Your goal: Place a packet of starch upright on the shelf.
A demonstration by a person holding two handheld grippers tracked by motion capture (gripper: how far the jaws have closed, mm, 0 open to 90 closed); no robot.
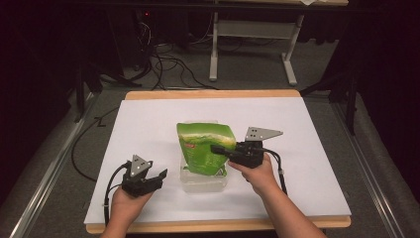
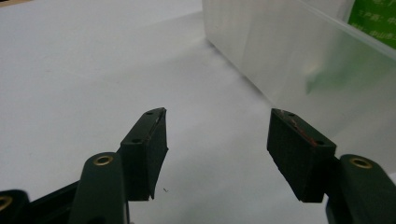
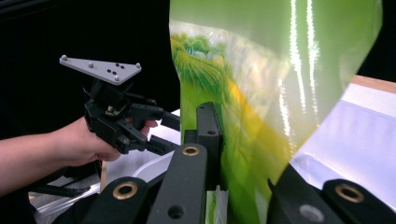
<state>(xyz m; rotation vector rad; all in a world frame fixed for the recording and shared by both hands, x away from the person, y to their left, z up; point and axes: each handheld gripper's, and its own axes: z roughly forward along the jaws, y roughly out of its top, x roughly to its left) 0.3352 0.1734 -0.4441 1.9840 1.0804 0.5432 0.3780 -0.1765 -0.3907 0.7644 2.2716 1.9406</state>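
My L gripper (image 1: 159,175) hangs wide open & empty just left of the clear plastic tub (image 1: 203,183), green pouch (image 1: 204,147) stands in it, R gripper (image 1: 218,148) clamps its limp, slick-looking film, so prob. light; grip near edge.

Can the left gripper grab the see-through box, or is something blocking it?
Probably yes. The left gripper is open and sits just beside the clear box, with bare table between them. The right gripper holds the green bag above the box, out of its way.
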